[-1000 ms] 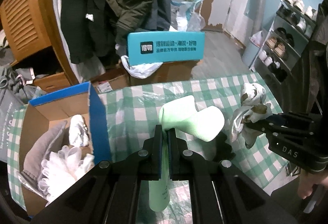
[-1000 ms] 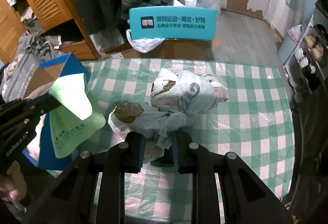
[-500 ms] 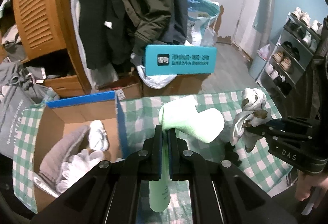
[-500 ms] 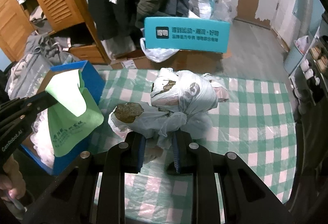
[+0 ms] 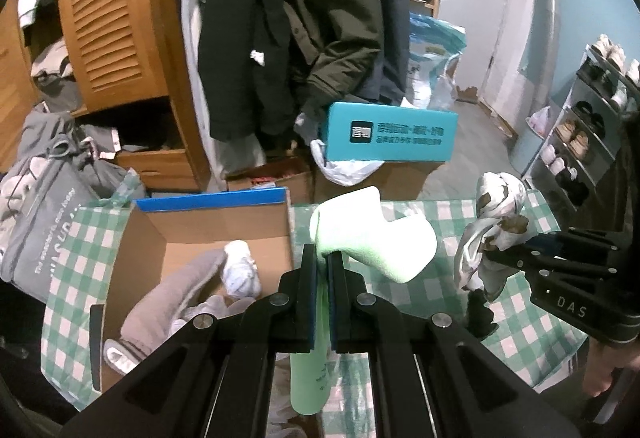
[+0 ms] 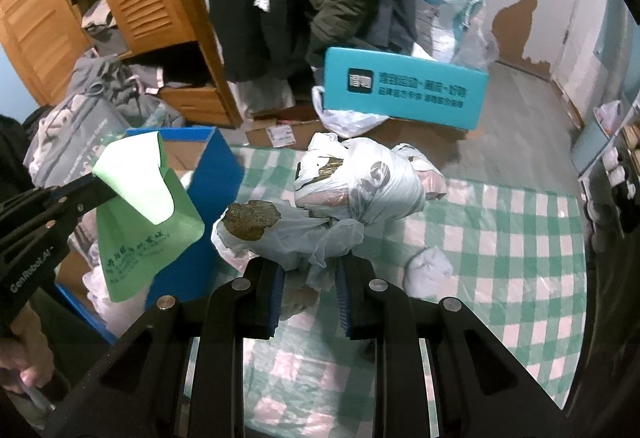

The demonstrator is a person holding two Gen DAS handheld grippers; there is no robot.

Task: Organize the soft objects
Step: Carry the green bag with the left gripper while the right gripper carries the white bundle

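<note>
Green bag (image 5: 372, 238) — clamped in left tongs (image 5: 323, 270); right tongs (image 6: 310, 274) grip knotted white bag bundle (image 6: 352, 193) — both above desk (image 6: 500, 222).

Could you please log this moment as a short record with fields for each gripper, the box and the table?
left gripper: shut on green bag, held up by the box
right gripper: shut on white plastic bundle, lifted above the table
cardboard box: open, holds grey cloth and white soft items
table: green-checked cloth; small white item lies on it
</note>
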